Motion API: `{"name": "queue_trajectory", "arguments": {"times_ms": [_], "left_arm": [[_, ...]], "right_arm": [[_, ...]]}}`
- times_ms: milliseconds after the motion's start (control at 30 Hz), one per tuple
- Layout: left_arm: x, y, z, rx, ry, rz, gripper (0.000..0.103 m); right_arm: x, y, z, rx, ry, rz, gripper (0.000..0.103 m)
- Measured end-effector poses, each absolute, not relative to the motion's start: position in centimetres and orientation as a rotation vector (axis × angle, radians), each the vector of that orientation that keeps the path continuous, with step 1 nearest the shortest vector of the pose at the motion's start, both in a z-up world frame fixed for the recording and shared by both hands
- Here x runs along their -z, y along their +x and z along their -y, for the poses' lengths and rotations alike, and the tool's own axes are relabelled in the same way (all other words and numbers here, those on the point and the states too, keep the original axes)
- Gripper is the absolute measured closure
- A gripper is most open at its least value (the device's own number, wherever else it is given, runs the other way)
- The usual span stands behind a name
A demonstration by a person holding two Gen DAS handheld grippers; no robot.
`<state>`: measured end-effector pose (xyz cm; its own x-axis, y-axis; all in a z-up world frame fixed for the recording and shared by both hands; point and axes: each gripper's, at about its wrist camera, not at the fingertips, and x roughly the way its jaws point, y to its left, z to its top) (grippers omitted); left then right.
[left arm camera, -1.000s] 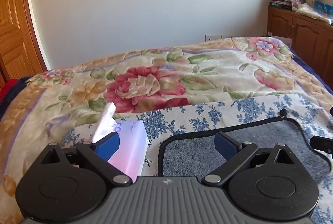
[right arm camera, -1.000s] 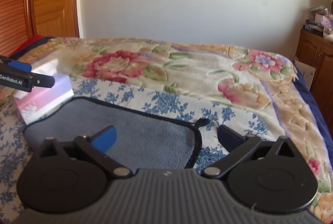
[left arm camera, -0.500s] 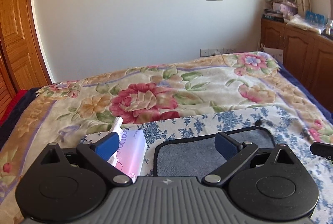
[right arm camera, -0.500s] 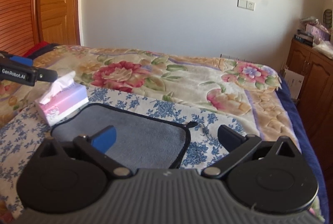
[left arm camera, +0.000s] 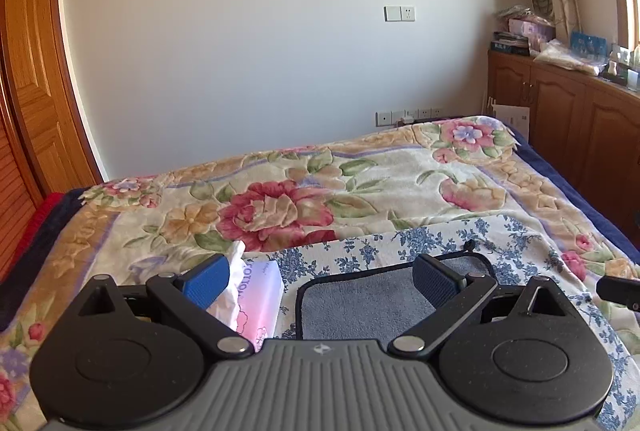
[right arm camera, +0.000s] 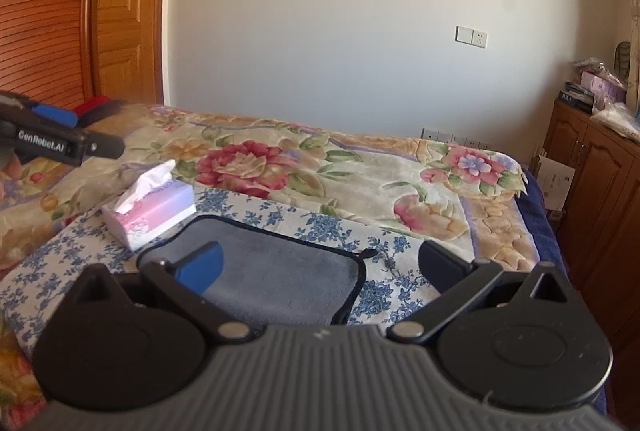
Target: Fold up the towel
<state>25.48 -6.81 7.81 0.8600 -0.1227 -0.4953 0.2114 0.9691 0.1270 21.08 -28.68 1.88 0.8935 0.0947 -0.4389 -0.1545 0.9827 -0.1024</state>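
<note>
You are lifting both grippers up and back from the bed (left arm camera: pixel 400 167), so the grey towel (right arm camera: pixel 272 279) is looking smaller than a second ago. It is lying flat on the blue-flowered cloth (right arm camera: pixel 328 227), beside the tissue box (right arm camera: pixel 156 211). The left gripper (left arm camera: pixel 320 275) and right gripper (right arm camera: pixel 320 263) have their jaws spread wide, holding nothing; the fold looks either finished or not begun.

**Two wrist cameras looking across the bed toward the far wall**

Both views are sitting low above the bed's (left arm camera: pixel 400 167) near edge, facing the far wall. The left wrist view is looking over the tissue box (left arm camera: pixel 260 295) at close range; the right wrist view is probably standing slightly farther back. Both are sharing the grey towel (right arm camera: pixel 280 271), the box (right arm camera: pixel 156 209) and the wall switch (right arm camera: pixel 471 36).
</note>
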Motion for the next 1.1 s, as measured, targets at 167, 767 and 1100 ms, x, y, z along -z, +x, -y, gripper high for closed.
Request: {"name": "queue_trajectory", "arguments": {"times_ms": [167, 767, 1100], "left_arm": [[-9.1, 23.1, 5.6, 0.171, 0.17, -0.502, 0.003], [-9.8, 15.0, 2.8, 0.174, 0.209, -0.493, 0.002], [-8.2, 12.4, 1.7, 0.18, 0.206, -0.515, 0.002]], "right_arm": [[-2.5, 19.1, 28.3, -0.124, -0.132, -0.444, 0.0], [-2.5, 12.7, 27.1, -0.128, -0.087, -0.456, 0.0], [-2.0, 10.3, 27.3, -0.103, -0.08, -0.456, 0.0]]}}
